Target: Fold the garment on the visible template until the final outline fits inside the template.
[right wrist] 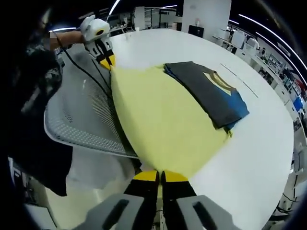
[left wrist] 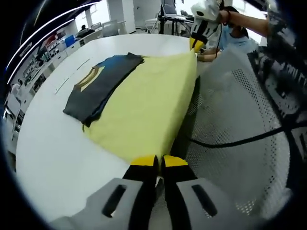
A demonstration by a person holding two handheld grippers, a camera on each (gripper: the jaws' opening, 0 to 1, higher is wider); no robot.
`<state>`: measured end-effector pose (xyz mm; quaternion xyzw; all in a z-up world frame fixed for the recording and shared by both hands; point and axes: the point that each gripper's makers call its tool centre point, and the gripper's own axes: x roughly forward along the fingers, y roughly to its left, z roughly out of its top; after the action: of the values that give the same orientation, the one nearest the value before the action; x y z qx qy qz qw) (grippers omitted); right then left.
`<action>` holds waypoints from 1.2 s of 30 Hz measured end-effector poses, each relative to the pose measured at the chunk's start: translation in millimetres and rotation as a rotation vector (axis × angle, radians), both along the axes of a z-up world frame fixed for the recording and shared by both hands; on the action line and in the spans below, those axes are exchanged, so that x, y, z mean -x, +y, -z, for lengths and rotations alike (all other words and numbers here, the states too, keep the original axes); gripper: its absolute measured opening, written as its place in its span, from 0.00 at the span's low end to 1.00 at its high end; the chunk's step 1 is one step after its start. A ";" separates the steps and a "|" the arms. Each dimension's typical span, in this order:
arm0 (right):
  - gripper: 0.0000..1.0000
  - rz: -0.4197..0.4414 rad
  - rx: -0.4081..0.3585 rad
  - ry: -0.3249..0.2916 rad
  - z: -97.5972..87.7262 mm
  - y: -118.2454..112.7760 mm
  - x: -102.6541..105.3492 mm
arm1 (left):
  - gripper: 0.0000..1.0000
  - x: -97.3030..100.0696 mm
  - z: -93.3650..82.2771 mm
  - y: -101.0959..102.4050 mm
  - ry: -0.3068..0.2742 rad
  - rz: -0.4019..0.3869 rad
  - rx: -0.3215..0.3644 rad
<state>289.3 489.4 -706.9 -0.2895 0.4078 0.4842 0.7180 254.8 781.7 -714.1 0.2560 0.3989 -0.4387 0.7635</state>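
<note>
the white counter [left wrist: 57, 143] carries the work. a yellow sheet [left wrist: 144, 110], apparently the template, lies across it with its near edge at the counter's rim, beside a perforated white mesh panel [left wrist: 240, 134]. the garment [left wrist: 103, 86], dark grey with blue and a yellow-trimmed neck, sits folded on the sheet's far side, part of it overhanging onto bare counter. the left hand-held gripper [left wrist: 158, 160] is clenched on one near corner of the yellow sheet; the right hand-held gripper [right wrist: 159, 176] is clenched on the other corner. risks, as judged: lifting or pulling the sheet could slide the garment off it; the overhang means the outline does not yet fit; a black cable [left wrist: 240, 140] on the mesh could snag
</note>
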 end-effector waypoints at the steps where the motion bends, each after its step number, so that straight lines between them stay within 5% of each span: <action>1: 0.00 0.007 -0.002 -0.018 -3.2 -0.1 -4.9 | 0.01 -2.3 -1.8 -0.1 -0.007 -0.004 -0.005; 8: 0.00 0.050 -0.003 -0.136 -16.9 1.1 -36.5 | 0.01 -29.2 -17.4 4.7 -0.070 -0.108 0.002; 16: 0.00 0.064 0.023 -0.202 -26.5 5.5 -62.0 | 0.01 -62.7 -40.8 9.0 -0.176 -0.228 0.073; 36: 0.00 0.114 0.009 -0.351 -56.2 17.0 -118.6 | 0.01 -124.5 -68.7 20.1 -0.317 -0.370 0.101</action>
<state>407.9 506.4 -650.7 -0.3490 0.2942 0.3830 0.8031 379.3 801.8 -645.4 0.2057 0.2918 -0.2653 0.8956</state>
